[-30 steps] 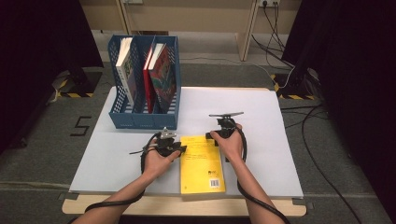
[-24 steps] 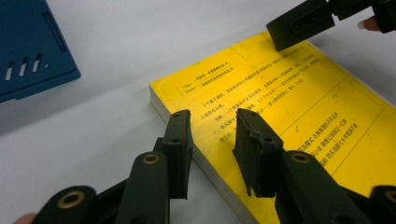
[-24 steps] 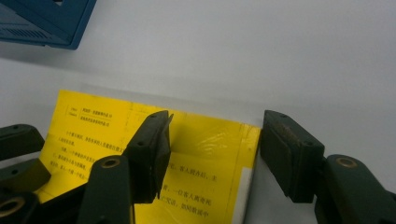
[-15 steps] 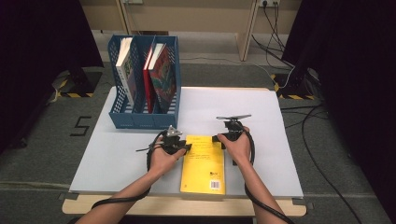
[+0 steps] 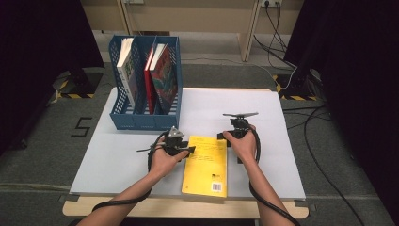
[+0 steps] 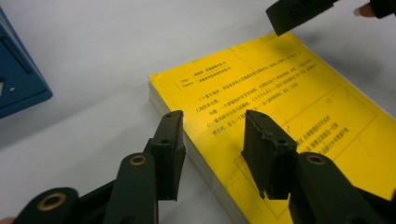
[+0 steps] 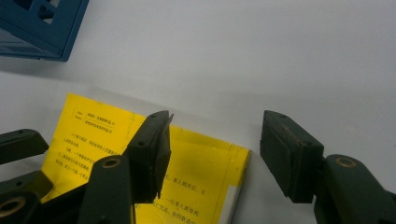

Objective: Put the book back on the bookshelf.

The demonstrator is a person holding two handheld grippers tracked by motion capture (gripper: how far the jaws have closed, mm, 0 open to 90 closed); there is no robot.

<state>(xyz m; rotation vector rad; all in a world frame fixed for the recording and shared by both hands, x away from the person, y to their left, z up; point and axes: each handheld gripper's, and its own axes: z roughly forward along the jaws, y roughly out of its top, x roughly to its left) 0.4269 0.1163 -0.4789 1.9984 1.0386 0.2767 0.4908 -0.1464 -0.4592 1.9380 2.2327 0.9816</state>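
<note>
A yellow book (image 5: 205,165) lies flat on the white table (image 5: 117,160), near its front edge. My left gripper (image 5: 189,149) is at the book's far left corner. Its jaws have just been opening and now stand open (image 6: 212,140): one beside the book's (image 6: 303,107) left edge, the other above the cover, neither pad pressing. My right gripper (image 5: 224,136) hovers at the book's far right corner, jaws wide open (image 7: 215,140) with nothing between them, the yellow cover (image 7: 93,140) below the left jaw.
A blue file rack (image 5: 141,120) stands at the table's back left. It holds a white book (image 5: 126,66) in the left slot and red books (image 5: 162,75) in the right. Cables trail from both grippers off the table's front edge.
My right hand has shifted a little to the right along the book's far edge. My left hand has edged slightly towards the book. The book itself has stayed put.
</note>
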